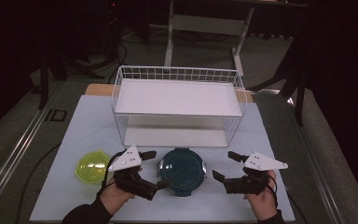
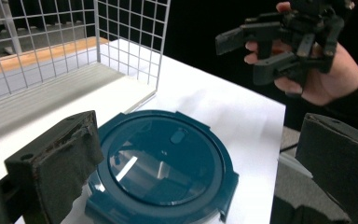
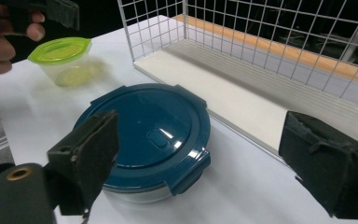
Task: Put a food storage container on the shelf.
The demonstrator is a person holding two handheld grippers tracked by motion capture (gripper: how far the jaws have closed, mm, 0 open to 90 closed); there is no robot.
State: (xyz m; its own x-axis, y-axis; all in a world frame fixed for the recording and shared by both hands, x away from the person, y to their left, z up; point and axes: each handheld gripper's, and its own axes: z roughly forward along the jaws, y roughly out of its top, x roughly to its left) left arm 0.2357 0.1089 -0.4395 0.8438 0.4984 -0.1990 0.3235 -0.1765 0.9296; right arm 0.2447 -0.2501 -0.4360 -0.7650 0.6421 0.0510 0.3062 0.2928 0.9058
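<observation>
Left of the left hand-held gripper point(image 1: 154, 169) sits a green tub point(image 1: 92, 166); both sets of jaws stand apart. Between it and the right hand-held gripper point(image 1: 224, 166), the blue container point(image 1: 182, 169) rests untouched on the tabletop point(image 1: 270, 186). Likely next: closing in to grasp it.

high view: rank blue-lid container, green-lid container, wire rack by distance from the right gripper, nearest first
From the right gripper:
1. Blue-lid container: just to its left, front centre of the table.
2. Wire rack: behind it, toward the back of the table.
3. Green-lid container: far left, beyond the left gripper.
</observation>
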